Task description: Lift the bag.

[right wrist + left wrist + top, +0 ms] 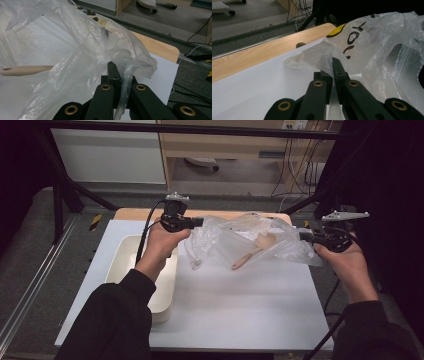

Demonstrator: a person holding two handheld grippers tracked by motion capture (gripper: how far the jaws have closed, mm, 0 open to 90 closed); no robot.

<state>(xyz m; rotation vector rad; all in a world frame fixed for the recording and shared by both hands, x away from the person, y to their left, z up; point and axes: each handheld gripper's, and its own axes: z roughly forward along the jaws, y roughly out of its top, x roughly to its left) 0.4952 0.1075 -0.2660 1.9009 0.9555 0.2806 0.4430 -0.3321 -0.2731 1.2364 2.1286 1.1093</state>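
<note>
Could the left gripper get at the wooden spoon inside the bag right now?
Probably not as things stand. The left gripper is shut on the plastic bag, and the wooden spoon lies inside it, under the film. It would have to let go first and reach in through the opening.

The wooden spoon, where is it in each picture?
High view: spoon at centre, inside the bag.
Left gripper view: I can't make it out.
Right gripper view: its handle at the left edge, under the plastic.
Shared landmark: the bag, pinched by both grippers.
</note>
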